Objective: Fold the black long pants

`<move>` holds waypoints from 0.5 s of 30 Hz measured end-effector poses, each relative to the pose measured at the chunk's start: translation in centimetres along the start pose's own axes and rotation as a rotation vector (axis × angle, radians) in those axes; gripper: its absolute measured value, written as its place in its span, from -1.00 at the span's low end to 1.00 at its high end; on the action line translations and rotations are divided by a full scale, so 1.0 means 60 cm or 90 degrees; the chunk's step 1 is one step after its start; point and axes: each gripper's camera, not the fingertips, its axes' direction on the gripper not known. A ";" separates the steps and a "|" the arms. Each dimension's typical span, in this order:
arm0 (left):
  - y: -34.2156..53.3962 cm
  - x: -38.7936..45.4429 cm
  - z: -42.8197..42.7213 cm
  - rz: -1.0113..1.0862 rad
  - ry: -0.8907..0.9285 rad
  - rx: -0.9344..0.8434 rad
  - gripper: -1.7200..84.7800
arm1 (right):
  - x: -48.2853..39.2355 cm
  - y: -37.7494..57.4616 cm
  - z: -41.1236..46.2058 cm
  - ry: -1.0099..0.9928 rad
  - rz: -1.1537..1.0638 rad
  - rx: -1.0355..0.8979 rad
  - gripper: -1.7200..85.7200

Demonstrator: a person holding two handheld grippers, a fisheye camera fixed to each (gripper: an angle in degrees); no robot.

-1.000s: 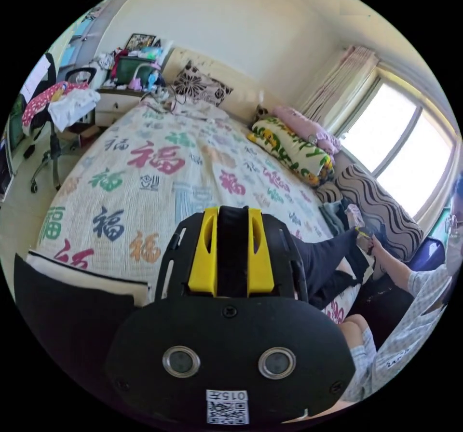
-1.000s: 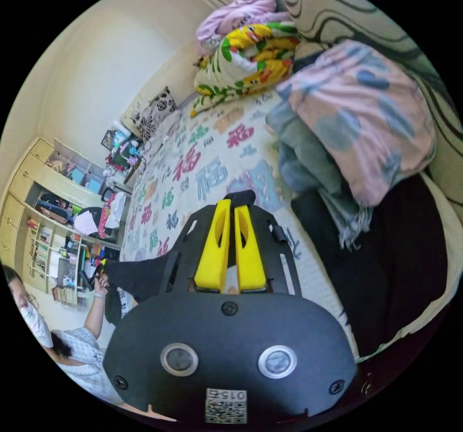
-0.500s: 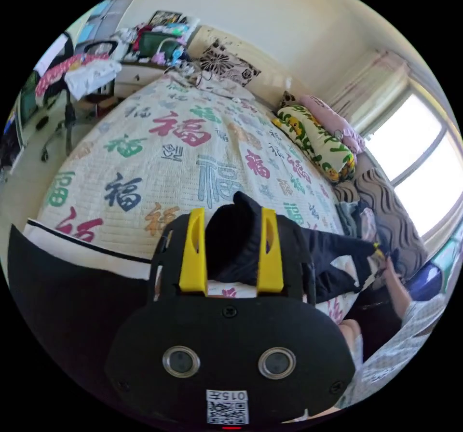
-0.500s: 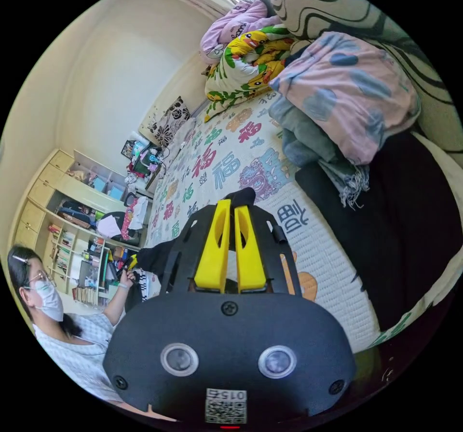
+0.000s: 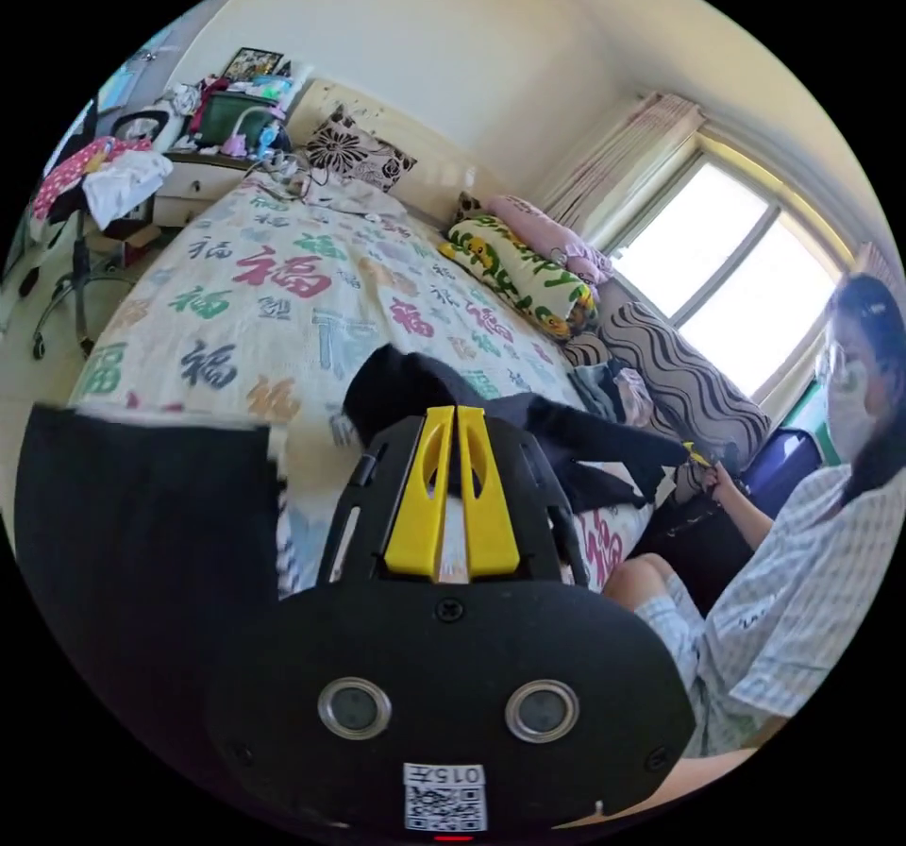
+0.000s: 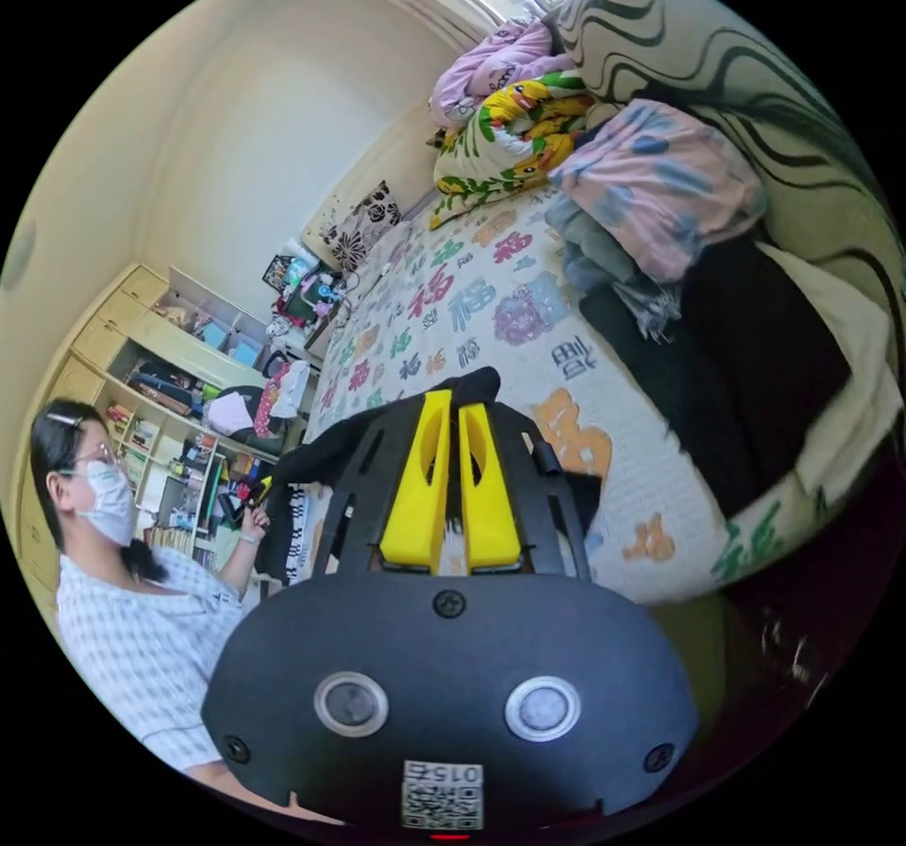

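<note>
We see both yellow-jawed grippers, left (image 5: 457, 421) and right (image 6: 449, 409), jaws nearly closed, each pinching the black long pants (image 5: 528, 421) over the character-print quilted bedspread (image 5: 283, 298).

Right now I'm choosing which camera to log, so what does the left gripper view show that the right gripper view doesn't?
The left gripper view alone has the bright window with its curtain, and an office chair heaped with clothes.

The right gripper view alone has the open shelving crammed with things, and a black cloth spread at the bed's far end.

Both show yellow tongs, left and right, closed on the black long pants, the printed bedspread, the striped cushion, the yellow-green quilt roll and the person.
</note>
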 end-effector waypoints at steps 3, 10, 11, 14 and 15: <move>0.150 0.032 -0.056 -0.031 -0.083 -0.034 -0.97 | 0.051 0.093 -0.008 0.067 0.082 -0.051 -0.96; 0.298 0.067 -0.050 -0.162 -0.221 -0.060 -0.79 | 0.161 0.187 0.053 0.154 0.247 -0.159 -0.90; 0.274 0.085 -0.022 -0.126 -0.233 -0.083 -0.77 | 0.161 0.173 0.060 0.148 0.237 -0.149 -0.87; 0.192 0.128 0.073 -0.034 -0.259 -0.134 -0.73 | 0.159 0.122 0.078 0.134 0.212 -0.127 -0.82; 0.174 0.136 0.095 -0.020 -0.255 -0.143 -0.72 | 0.159 0.110 0.081 0.133 0.207 -0.118 -0.81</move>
